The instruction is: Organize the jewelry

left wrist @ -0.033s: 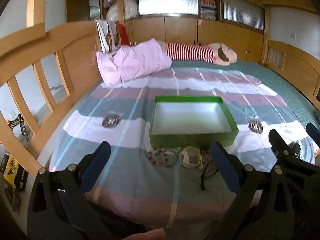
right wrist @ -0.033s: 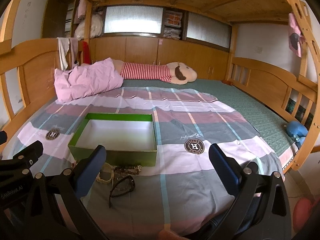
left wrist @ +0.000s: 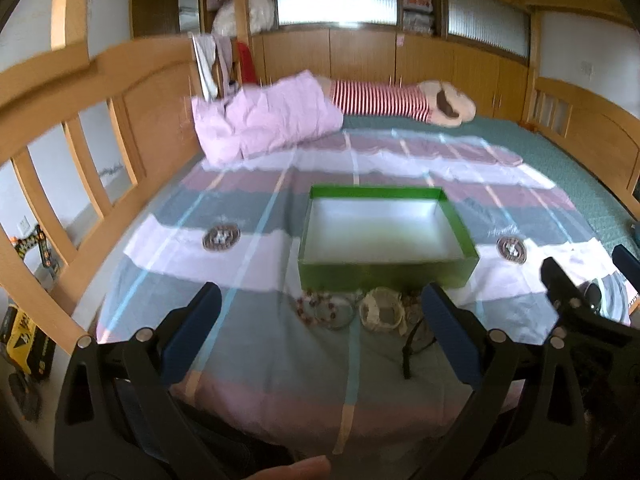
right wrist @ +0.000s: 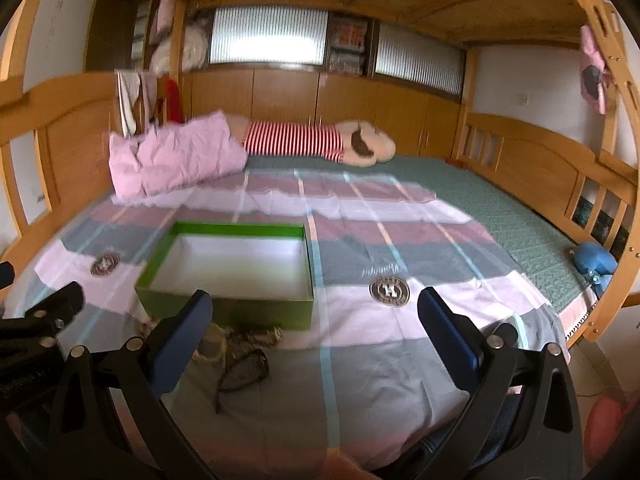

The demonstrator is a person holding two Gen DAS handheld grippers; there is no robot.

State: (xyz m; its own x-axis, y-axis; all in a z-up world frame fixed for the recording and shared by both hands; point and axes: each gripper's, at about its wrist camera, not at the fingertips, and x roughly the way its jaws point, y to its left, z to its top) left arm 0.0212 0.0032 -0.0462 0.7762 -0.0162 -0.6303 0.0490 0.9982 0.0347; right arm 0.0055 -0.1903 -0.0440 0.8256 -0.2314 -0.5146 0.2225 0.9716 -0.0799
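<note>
Both my left tongs (left wrist: 316, 312) and right tongs (right wrist: 316, 316) hang spread, empty; the light beaded bracelets (left wrist: 324, 308) by the green box (left wrist: 384, 274) need a rim pinch.

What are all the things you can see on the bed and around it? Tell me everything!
green box: one, green outside, white inside, nothing in it, middle of the bed
bracelets: a small heap, beaded and pale, exact count unclear, just in front of the box
glasses: one, dark frame, in front of the heap
striped sheet: one, pink, grey and white, with round badges
pink quilt: one, bunched at the far left of the bed
plush toy: one, red-striped, lying at the far end
blue toy: one, right edge of the bed
left gripper: open, holding nothing
right gripper: open, holding nothing
</note>
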